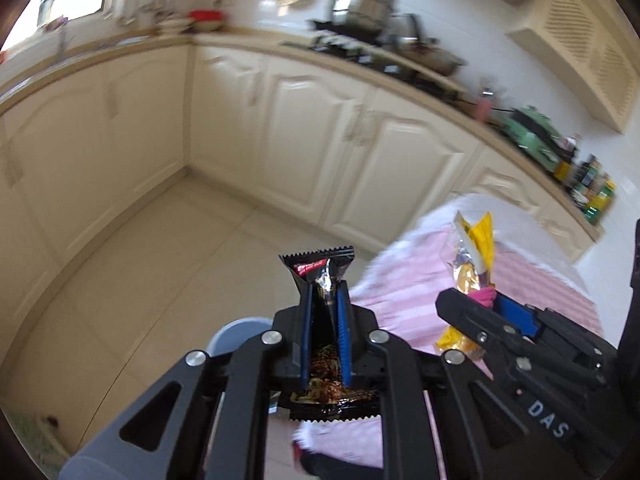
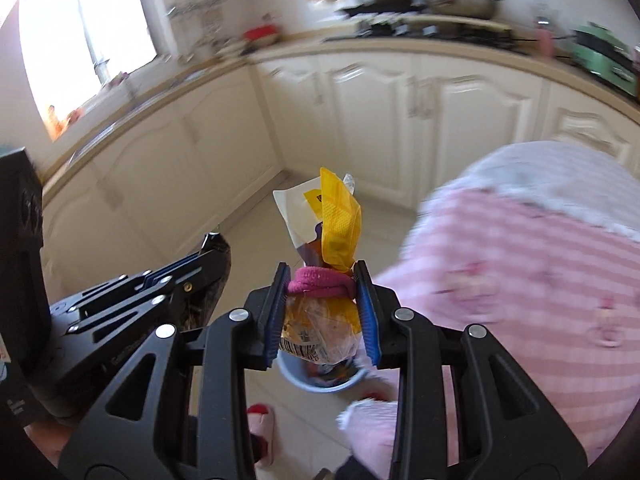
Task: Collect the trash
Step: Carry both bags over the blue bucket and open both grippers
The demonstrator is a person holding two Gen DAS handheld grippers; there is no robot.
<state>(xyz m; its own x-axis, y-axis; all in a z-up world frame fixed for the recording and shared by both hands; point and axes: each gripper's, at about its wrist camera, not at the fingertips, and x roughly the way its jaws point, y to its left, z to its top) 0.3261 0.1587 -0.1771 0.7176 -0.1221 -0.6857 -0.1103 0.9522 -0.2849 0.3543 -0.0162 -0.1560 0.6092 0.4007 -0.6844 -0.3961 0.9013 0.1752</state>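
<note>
Cream kitchen cabinets run along two walls above a pale tiled floor. Person in pink striped clothing, right side. Blue bin (trash inside) on the floor below the right gripper, which is clamped on a yellow snack bag tied with a pink band. Left gripper: narrow, pinching a black noodle wrapper.

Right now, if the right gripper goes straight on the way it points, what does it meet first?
Probably the bare tiled floor, then the cream cabinet doors. The right gripper, shut on the yellow snack bag, points over the blue bin, which lies below that line. Depth is unclear.
</note>
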